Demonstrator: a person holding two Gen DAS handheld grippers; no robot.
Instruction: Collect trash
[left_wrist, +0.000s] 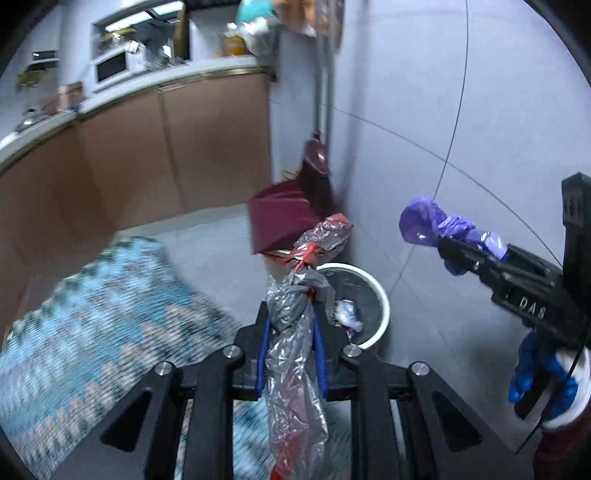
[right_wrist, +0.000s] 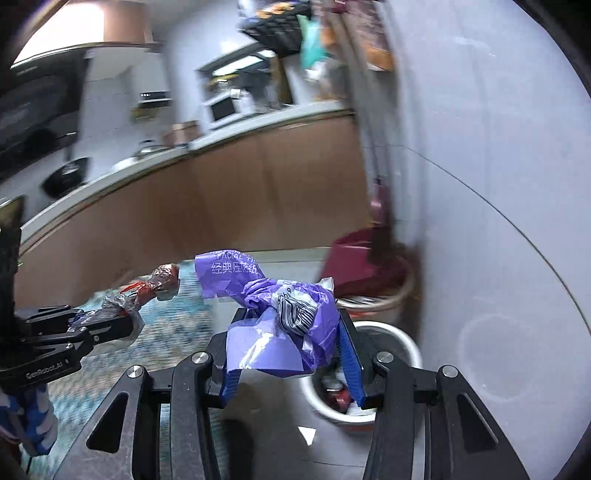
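Looking along the left gripper, its blue-padded fingers are pressed onto a twisted clear-and-red plastic wrapper, which stands up between them and trails down below the pads. Directly behind the wrapper, on the grey floor, sits the white bin, with crumpled scraps showing inside it. A maroon dustpan leans behind the bin against the wall, with a broom standing over it. Left of the bin lies a blue patterned mat, blurred. To the right of the bin, held well above the floor, the right gripper is clamped on a purple plastic bag, with a blue-gloved hand on its handle.

From the right wrist view, the right gripper pinches the crumpled purple plastic bag between its blue fingers; white printing shows on the plastic. The white bin lies just beyond and below the bag, partly hidden by it, with red and dark scraps inside. The dustpan stands behind the bin by the wall. Left of the bin, the left gripper grips the clear-and-red plastic wrapper above the mat. Brown kitchen cabinets run behind, blurred.
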